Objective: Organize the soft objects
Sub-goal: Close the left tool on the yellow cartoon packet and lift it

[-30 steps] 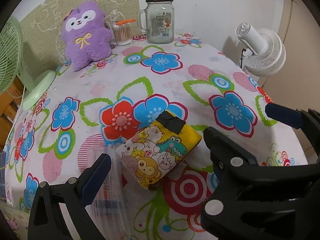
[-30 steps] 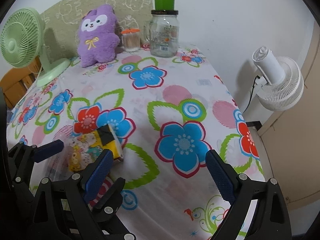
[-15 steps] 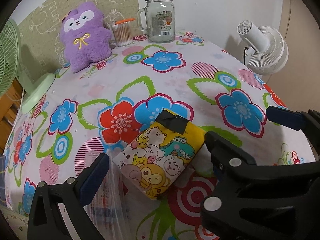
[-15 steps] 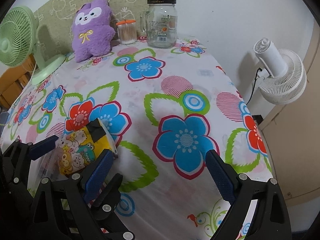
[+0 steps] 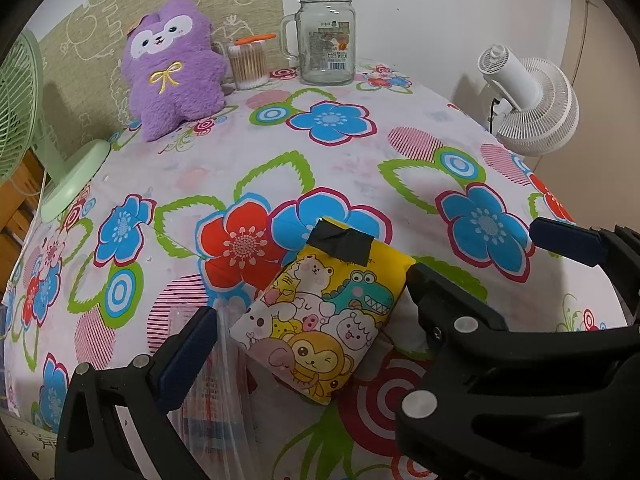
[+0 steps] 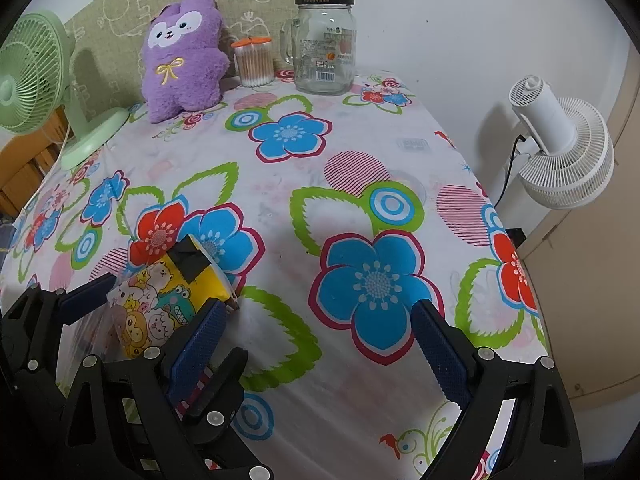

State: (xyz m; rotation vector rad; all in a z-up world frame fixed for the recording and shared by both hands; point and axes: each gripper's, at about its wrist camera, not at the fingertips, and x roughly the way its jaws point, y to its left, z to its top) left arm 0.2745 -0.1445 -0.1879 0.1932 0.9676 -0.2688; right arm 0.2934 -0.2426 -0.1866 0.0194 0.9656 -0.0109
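Purple plush toy (image 5: pixel 176 80) sits at the flowered tablecloth's (image 5: pixel 360 168) far edge, the yellow cartoon-print soft pouch (image 5: pixel 324 312) lies between the spread left gripper (image 5: pixel 308 328), and the right gripper (image 6: pixel 320 336) gapes empty alongside.
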